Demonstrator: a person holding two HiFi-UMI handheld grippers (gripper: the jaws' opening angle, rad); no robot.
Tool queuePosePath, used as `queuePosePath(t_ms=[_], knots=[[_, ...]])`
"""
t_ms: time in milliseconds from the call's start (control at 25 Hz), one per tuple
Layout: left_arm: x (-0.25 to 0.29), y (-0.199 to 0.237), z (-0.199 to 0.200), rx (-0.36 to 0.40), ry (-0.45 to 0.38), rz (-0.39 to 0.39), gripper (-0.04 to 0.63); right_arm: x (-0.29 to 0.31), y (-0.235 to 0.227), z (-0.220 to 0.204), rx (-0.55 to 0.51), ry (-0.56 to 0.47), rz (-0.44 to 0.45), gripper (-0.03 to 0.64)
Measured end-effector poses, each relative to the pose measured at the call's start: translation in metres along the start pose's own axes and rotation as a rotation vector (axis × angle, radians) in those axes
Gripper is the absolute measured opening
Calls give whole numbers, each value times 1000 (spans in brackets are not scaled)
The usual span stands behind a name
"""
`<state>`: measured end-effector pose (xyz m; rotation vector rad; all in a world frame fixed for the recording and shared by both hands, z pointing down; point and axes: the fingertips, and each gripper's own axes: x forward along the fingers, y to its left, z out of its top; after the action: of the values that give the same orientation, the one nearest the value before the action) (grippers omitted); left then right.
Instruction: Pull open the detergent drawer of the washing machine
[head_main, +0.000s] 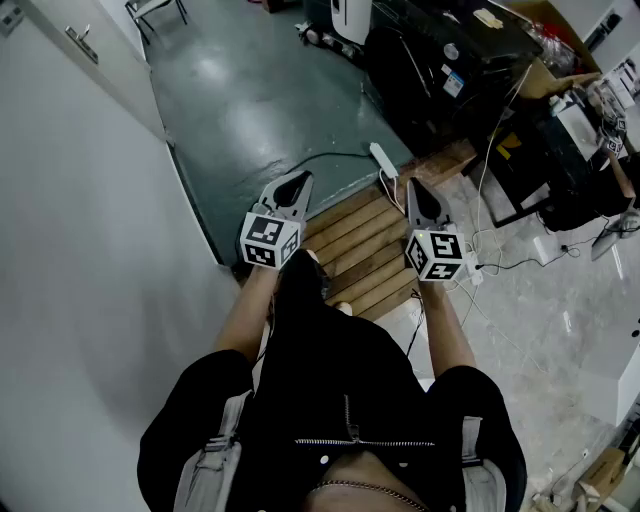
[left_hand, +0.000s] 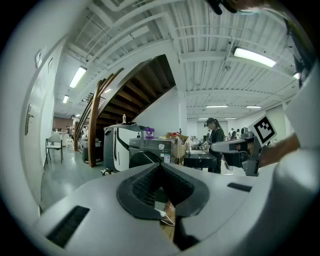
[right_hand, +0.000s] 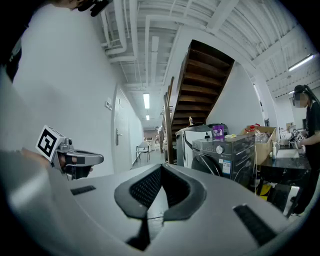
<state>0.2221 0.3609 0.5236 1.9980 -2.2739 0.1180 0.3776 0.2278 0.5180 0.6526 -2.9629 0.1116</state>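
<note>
Left gripper (head_main: 300, 182): jaws together, nothing between them, touching nothing; held over a wooden slat platform (head_main: 365, 245).
Right gripper (head_main: 414, 190): jaws likewise closed and empty; level with the left one and apart from it.
Washing machine (right_hand: 222, 156): dark front-loader, well apart from both grippers; at 12 o'clock from the left jaws and 2 o'clock from the right jaws.
Detergent drawer: somewhere on that machine's top front strip by the dial (right_hand: 218, 149); too small to pick out.
</note>
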Motion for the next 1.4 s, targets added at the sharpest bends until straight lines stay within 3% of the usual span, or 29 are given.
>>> queuePosePath(t_ms=[720,1040,1400], knots=[[43,26,-4,-21,18,-26,21,45,-13,-11,44,39,-1,6],[91,87,9,-28,28,-56,21,119,-16,5,53,65,-22,6],[129,167,75,1,44,-107,21,201,0,77,68,79,-53,6]])
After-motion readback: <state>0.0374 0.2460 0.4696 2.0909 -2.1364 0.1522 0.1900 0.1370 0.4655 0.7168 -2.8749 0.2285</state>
